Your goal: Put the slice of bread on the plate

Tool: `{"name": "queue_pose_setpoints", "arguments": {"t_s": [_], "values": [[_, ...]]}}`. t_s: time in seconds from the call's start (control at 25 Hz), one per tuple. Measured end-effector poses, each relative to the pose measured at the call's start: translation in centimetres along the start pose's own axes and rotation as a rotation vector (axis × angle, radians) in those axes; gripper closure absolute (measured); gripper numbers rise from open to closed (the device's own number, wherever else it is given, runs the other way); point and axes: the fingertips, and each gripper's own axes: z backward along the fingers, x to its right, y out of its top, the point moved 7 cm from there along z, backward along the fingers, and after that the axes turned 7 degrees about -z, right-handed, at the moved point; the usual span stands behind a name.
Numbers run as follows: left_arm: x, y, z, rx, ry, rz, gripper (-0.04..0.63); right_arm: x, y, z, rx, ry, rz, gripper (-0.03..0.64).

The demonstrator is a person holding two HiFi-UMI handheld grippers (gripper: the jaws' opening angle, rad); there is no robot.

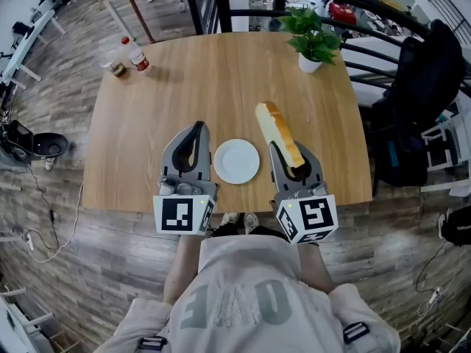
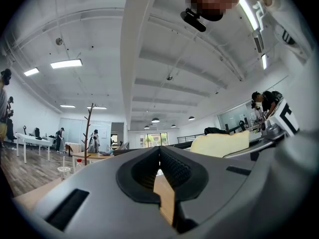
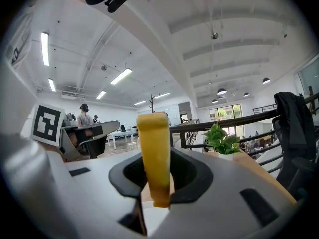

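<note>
At the near edge of the wooden table [image 1: 221, 79], I have the right gripper [image 1: 288, 155] clamped on the slice of bread [image 1: 276, 127]. Its two fingers pinch the flat faces near the slice's near end, so the jaws stand only as far apart as the bread is thick. In the right gripper view the slice shows as a narrow yellow strip, upright between the dark pads. It stands on edge, crust side up, and reaches out past the fingertips toward the far side of the table.

The right gripper points about level and away from me, with its marker cube closest to my body.

The left gripper [image 1: 196, 129] is closed with nothing in it. In the left gripper view its fingertips meet, and only table wood shows through the loop behind them. It lies almost parallel to the right one and points the same way.

The white plate [image 1: 236, 160] sits bare on the table between the two grippers, just beside each. The bread is just to the right of the plate and apart from it, and no part of the slice is over the rim. From the left gripper view I see the slice's pale face off to the right.

At the far right of the table stands a potted plant [image 1: 313, 43]. A bottle [image 1: 136, 54] and a small jar [image 1: 116, 68] stand at the far left.
</note>
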Motion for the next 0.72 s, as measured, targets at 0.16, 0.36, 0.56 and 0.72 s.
{"name": "queue_pose_setpoints", "arguments": {"t_s": [0.16, 0.36, 0.56, 0.72], "values": [[-0.8, 0.1, -0.8, 0.015, -0.019, 0.02, 0.586, -0.4, 0.6, -0.3, 0.008, -0.028, 0.012, 0.523], [-1.7, 0.2, -1.6, 0.04, -0.04, 0.024, 0.587, -0.8, 1.0, -1.0, 0.006, -0.058, 0.059, 0.523], [-1.7, -1.0, -1.7, 0.019, -0.05, 0.041, 0.586, -0.5, 0.0, -1.6, -0.039, -0.094, 0.076, 0.523], [-2.0, -1.9, -1.4, 0.0, -0.05, 0.054, 0.586, -1.4, -0.9, -2.1, -0.084, -0.093, 0.194, 0.522]]}}
